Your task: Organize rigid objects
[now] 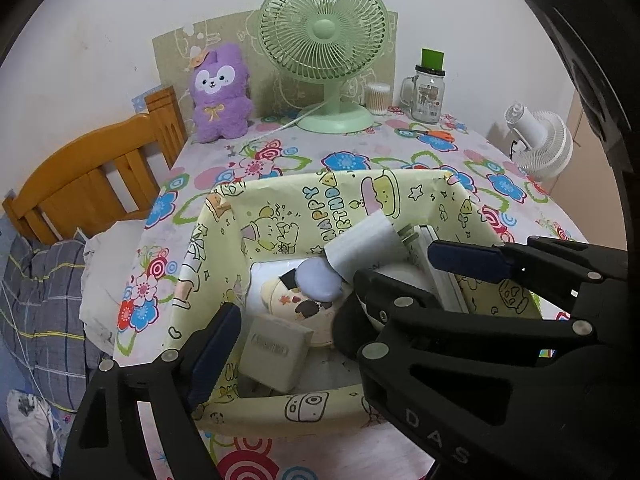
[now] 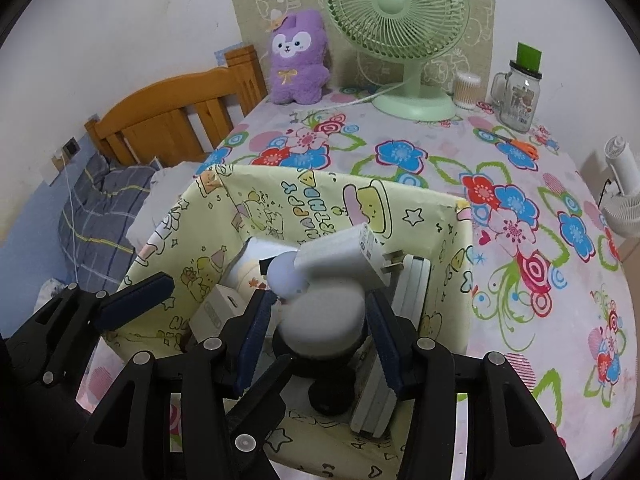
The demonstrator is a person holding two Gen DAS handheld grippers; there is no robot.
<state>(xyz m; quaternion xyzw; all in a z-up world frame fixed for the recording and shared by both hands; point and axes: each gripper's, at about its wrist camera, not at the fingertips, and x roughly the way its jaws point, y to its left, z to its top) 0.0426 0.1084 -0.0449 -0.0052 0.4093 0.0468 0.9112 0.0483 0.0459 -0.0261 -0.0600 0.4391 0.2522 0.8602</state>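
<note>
A yellow-green paper-covered box [image 1: 304, 204] [image 2: 320, 200] stands on the flowered table. It holds a white plug adapter [image 2: 344, 256], a lavender disc [image 1: 318, 280], a small white box [image 1: 276, 356] and a flat white case [image 2: 412, 292]. My right gripper [image 2: 320, 332] is inside the box, shut on a grey-topped round gadget [image 2: 324, 320] with a black base. In the left wrist view it [image 1: 396, 268] crosses in from the right and hides my left gripper's right finger. My left gripper [image 1: 320, 312] is open at the near-left corner, its pad [image 1: 216, 344] just clear of the small white box.
At the back of the table [image 2: 520, 240] are a green fan [image 1: 324, 40], a purple plush [image 1: 220, 92], a cotton-swab tub [image 1: 378, 98], a glass jar mug [image 1: 426, 92] and orange scissors [image 1: 436, 134]. A white fan [image 1: 540, 144] stands right, a wooden headboard [image 1: 100, 168] left.
</note>
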